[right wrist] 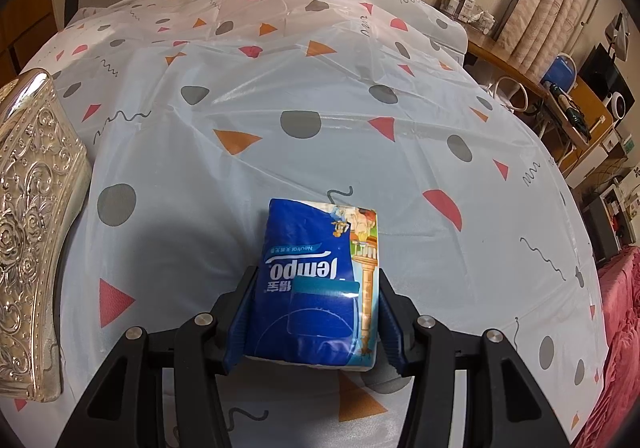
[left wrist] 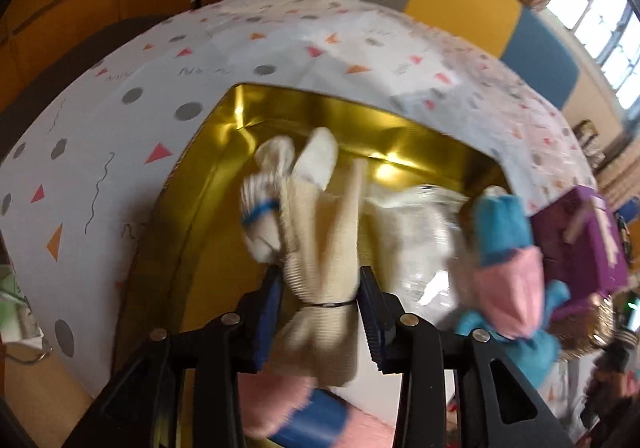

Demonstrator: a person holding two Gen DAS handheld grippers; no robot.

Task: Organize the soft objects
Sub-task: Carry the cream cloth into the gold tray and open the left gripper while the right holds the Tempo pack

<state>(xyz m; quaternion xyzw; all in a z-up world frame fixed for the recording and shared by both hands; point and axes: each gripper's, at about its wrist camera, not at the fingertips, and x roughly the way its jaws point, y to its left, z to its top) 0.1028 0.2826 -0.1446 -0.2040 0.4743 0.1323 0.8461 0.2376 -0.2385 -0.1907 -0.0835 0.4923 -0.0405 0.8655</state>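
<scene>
In the left wrist view my left gripper [left wrist: 320, 304] is shut on a cream knitted glove bundle [left wrist: 320, 240] tied with a black band, held over the gold tin box [left wrist: 208, 176]. A white glove with a blue band [left wrist: 260, 208] and a clear plastic packet [left wrist: 416, 240] lie inside the box. A blue and pink sock [left wrist: 508, 248] shows at its right side. In the right wrist view my right gripper [right wrist: 316, 312] is shut on a blue Tempo tissue pack [right wrist: 312, 280], held just above the patterned tablecloth [right wrist: 320, 108].
A silver embossed box lid [right wrist: 32, 228] stands at the left edge of the right wrist view. A purple box [left wrist: 580, 240] sits right of the gold box. Another pink and blue sock [left wrist: 292, 408] lies below my left gripper. Shelves and a desk [right wrist: 560, 96] stand beyond the table.
</scene>
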